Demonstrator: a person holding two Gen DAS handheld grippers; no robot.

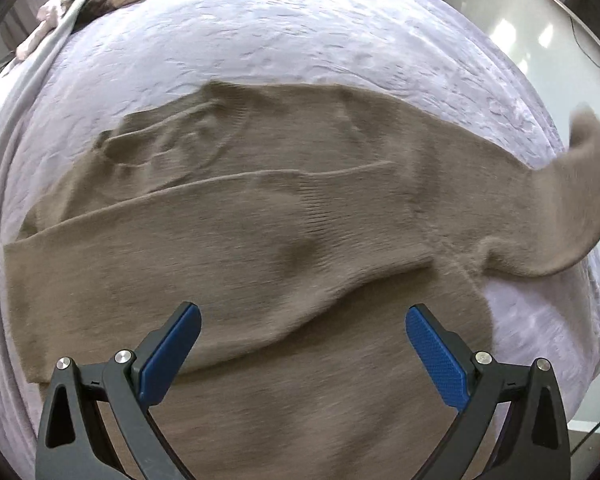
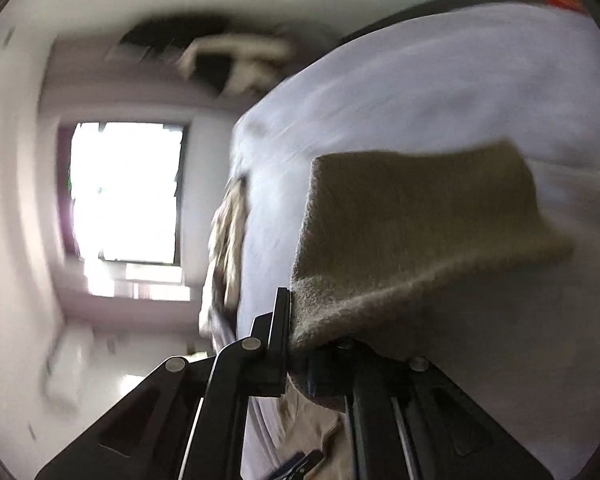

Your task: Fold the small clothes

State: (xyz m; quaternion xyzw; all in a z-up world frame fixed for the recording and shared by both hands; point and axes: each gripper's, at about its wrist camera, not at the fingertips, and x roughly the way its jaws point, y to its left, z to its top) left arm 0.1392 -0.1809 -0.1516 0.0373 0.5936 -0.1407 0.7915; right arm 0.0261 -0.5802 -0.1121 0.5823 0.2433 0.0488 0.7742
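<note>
I have the brown knit sweater point(image 1: 260, 248) spread across the lavender bedspread point(image 1: 300, 40), one sleeve already laid over the body; my left gripper point(image 1: 302, 344) hovers over the lower body, its jaws wide apart and empty; my right gripper point(image 2: 290, 344) is clenched on the far sleeve's cuff point(image 2: 412, 232), lifting it clear; the knit looks soft, light and limp, so it should drape and stretch rather than slip; I would grip at cuffs or hem.

The sweater's lifted sleeve point(image 1: 580, 200) runs off the picture's right edge — the room behind the bed point(image 2: 440, 80) is smeared with blur.
</note>
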